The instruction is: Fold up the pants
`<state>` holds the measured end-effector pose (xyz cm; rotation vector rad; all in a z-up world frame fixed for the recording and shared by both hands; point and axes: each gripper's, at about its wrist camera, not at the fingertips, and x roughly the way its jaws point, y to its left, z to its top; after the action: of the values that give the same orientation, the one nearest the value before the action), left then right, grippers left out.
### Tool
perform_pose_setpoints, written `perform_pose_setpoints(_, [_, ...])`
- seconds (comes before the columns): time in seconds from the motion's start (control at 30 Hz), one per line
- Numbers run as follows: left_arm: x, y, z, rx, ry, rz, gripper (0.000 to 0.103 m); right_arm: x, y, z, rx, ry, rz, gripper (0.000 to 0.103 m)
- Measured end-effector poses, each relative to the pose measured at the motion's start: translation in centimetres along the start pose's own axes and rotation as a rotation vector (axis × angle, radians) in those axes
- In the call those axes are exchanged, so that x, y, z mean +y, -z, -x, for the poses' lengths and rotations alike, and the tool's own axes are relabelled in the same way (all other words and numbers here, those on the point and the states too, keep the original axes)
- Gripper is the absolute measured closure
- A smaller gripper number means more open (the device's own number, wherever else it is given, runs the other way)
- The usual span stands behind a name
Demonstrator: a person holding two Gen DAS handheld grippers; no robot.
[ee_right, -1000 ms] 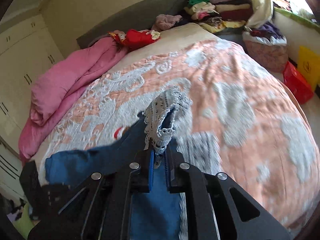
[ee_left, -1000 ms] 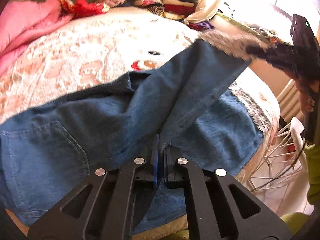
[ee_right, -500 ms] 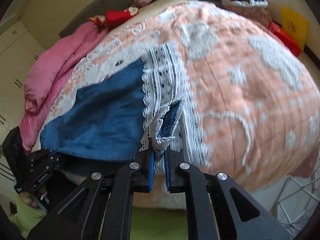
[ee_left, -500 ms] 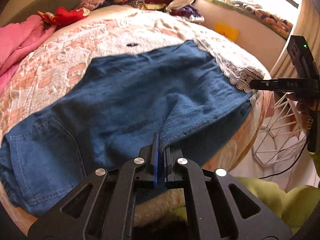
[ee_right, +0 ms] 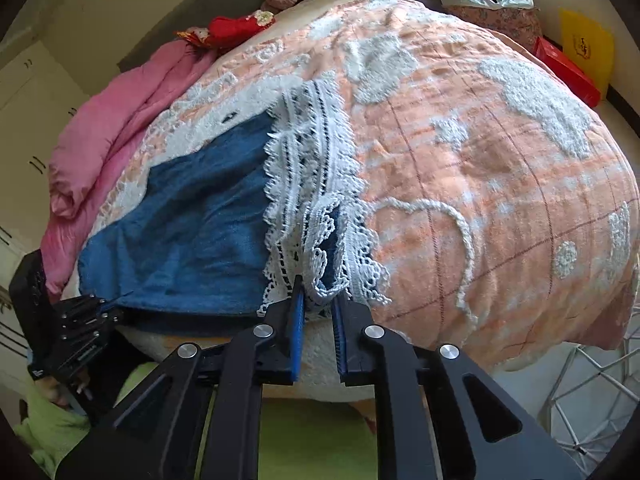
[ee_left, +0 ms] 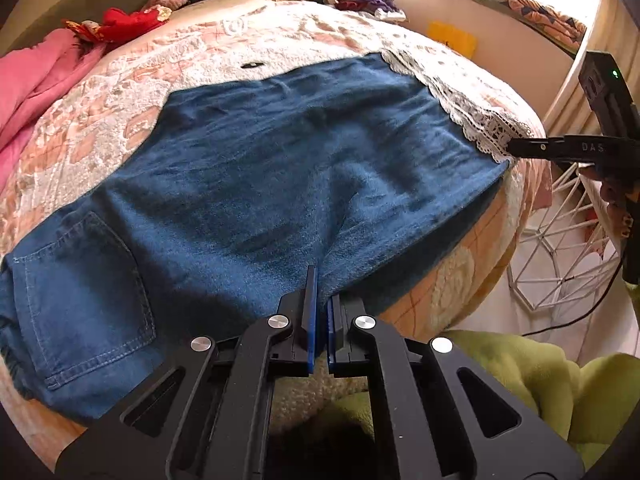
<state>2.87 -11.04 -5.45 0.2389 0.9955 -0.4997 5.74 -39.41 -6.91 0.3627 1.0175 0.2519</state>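
The pants (ee_left: 280, 168) lie flat across the bedspread (ee_right: 480, 160). The left gripper (ee_left: 319, 304) is clamped on their near denim edge. The right gripper (ee_right: 318, 300) pinches the lace hem (ee_right: 316, 184) at the right end.

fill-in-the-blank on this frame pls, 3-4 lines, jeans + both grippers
1. The jeans lie spread on a bedspread patterned peach and ____.
2. The hem at the right gripper is trimmed with white ____.
3. The left gripper is shut on the ____ edge of the denim.
4. A stitched back ____ shows at the lower left of the left wrist view.

Missing words: white; lace; near; pocket
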Motion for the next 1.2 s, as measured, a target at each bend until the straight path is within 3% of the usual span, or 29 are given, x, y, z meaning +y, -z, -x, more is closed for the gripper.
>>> perform_pose_setpoints(0.17, [-0.3,0.2,-0.9,0.042,-0.004,-0.015,0.101,-0.6,0.4,0.1,0.028,0.02,-0.02,0.085])
perform_pose_setpoints(0.2, [-0.3,0.2,-0.9,0.044,0.002,-0.015,0.101,-0.7,0.3,0.4,0.025,0.031,-0.018,0.078])
perform_pose_setpoints(0.23, [-0.3,0.2,-0.8,0.044,0.008,-0.015,0.098,-0.7,0.2,1.1,0.009,0.061,-0.011,0.073])
perform_pose_setpoints(0.33, [-0.4,0.4,-0.3,0.046,0.028,-0.011,0.083,-0.2,0.0,3.2,-0.061,0.137,0.044,0.073])
perform_pose_setpoints(0.5, [1.0,0.6,2.5,-0.016,0.052,0.039,0.066,3.3,-0.1,4.0,-0.117,0.121,0.223,0.069])
perform_pose_setpoints(0.57, [2.8,0.6,3.7,-0.044,0.023,0.094,0.052,5.1,0.1,2.6,-0.088,0.093,0.296,0.069])
perform_pose_setpoints(0.63, [4.9,0.9,4.5,-0.059,-0.007,0.159,0.044,6.4,0.2,1.1,-0.055,0.071,0.336,0.069])
perform_pose_setpoints(0.77, [9.9,2.0,5.0,-0.027,-0.216,0.293,0.036,6.7,-0.1,-1.8,0.03,0.079,0.344,0.067])
perform_pose_setpoints(0.93, [15.1,3.3,4.5,0.005,-0.346,0.404,0.038,5.0,0.5,-2.3,0.054,0.097,0.289,0.067])
perform_pose_setpoints(0.97, [16.1,3.4,4.5,-0.002,-0.325,0.429,0.043,5.0,0.5,-2.3,0.052,0.099,0.283,0.067])
perform_pose_setpoints(1.2, [17.0,3.3,4.3,-0.021,-0.295,0.449,0.044,4.7,0.8,-2.3,0.052,0.082,0.261,0.066])
